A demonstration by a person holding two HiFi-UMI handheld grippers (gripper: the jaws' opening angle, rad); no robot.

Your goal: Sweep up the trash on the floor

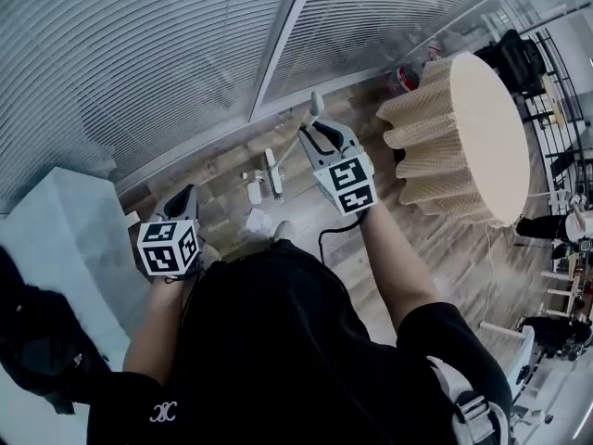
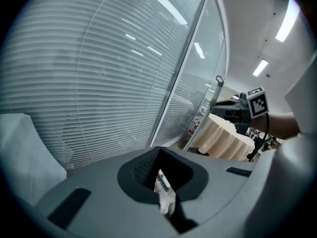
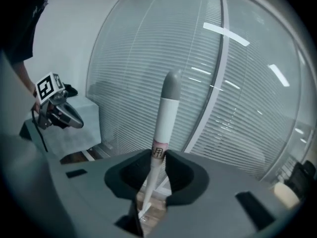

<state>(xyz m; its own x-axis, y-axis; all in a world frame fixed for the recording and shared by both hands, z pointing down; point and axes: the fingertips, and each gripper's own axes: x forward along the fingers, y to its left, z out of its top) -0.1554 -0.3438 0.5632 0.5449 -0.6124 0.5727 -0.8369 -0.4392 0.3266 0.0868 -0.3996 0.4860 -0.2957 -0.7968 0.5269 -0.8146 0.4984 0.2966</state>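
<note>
My right gripper (image 1: pixel 315 132) is shut on a white broom handle (image 1: pixel 316 106) with a grey cap, which rises between the jaws in the right gripper view (image 3: pixel 163 118). The broom's head (image 1: pixel 273 171) rests on the wooden floor near the glass wall. A crumpled white paper (image 1: pixel 258 222) and a small white piece (image 1: pixel 255 193) lie beside it. My left gripper (image 1: pixel 182 198) is held lower left, its jaws close together on a white labelled handle (image 2: pixel 161 183). What that handle belongs to is hidden.
A glass wall with blinds (image 1: pixel 185 54) runs along the back. A round table with a beige pleated cloth (image 1: pixel 463 137) stands at the right, a red can (image 1: pixel 405 79) behind it. At the left is a pale cabinet (image 1: pixel 65 239) with a black bag (image 1: pixel 37 341).
</note>
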